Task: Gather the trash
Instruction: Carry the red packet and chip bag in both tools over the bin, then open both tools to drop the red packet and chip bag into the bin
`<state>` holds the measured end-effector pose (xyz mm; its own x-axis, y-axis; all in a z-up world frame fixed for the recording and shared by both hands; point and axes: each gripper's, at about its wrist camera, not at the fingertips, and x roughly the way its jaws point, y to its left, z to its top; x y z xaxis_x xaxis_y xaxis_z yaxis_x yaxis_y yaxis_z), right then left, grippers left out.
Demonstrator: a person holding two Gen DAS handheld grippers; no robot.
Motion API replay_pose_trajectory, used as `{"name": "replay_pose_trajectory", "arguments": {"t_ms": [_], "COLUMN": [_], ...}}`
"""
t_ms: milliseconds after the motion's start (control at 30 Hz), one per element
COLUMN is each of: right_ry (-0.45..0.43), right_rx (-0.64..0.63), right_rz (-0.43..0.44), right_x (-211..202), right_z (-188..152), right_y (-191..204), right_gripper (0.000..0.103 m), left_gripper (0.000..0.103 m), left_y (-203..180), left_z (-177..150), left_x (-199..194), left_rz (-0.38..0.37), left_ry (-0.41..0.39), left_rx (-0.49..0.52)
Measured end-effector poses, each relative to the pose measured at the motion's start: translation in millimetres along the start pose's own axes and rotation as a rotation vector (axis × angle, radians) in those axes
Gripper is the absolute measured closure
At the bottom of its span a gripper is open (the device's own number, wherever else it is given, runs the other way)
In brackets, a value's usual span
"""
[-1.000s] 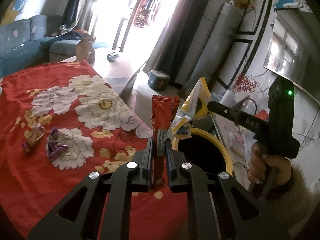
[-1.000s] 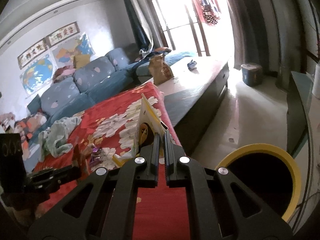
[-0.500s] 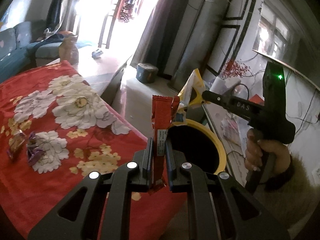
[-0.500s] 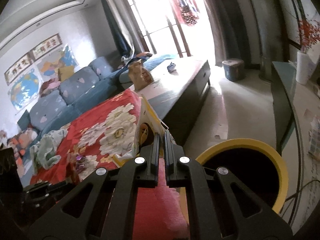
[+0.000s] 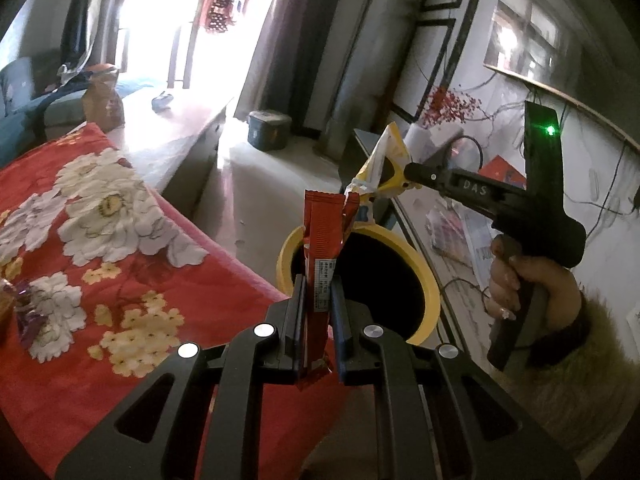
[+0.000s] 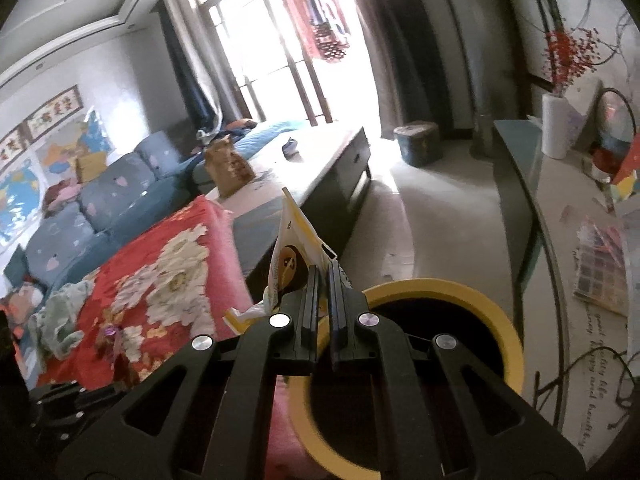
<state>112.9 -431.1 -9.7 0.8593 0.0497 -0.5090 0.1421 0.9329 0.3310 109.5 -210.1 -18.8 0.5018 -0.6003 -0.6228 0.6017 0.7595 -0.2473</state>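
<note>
My left gripper [image 5: 316,284] is clamped on a red wrapper [image 5: 322,240] that stands upright between the pads, its torn top just in front of the near rim of the yellow-rimmed bin [image 5: 430,276] — the bin's dark mouth opens right behind it. My right gripper [image 6: 323,276] is clamped too, on a crumpled yellow wrapper [image 6: 290,256] that sticks up and leans left of the fingers; from my left camera I see that same yellow wrapper [image 5: 380,164] held above the bin's far edge, with my right hand [image 5: 520,288] wrapped around the black handle. Beside the bin lies the red flowered cloth [image 5: 132,280], and a purple wrapper [image 5: 24,320] lies on it near the left edge — well apart from the bin.
</note>
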Motion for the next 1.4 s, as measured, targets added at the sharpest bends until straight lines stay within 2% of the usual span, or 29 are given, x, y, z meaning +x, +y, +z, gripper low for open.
{"name": "replay_pose_trajectory", "arguments": {"t_ms": [767, 1400], "right_ry": [0.050, 0.141], "right_rx": [0.123, 0.194], "right_rz": [-0.138, -0.158], "right_x": [20, 41], "right_z": [-21, -45], "right_y": [-76, -108], "right_gripper": [0.101, 0.101], "left_gripper": [0.091, 0.091], "left_y": [-36, -39], "left_z": [-5, -12], "left_x": [80, 144], "left_rz": [-0.073, -0.098], "left_ry": [0.122, 0.223], "left_rx": [0.079, 0.067]}}
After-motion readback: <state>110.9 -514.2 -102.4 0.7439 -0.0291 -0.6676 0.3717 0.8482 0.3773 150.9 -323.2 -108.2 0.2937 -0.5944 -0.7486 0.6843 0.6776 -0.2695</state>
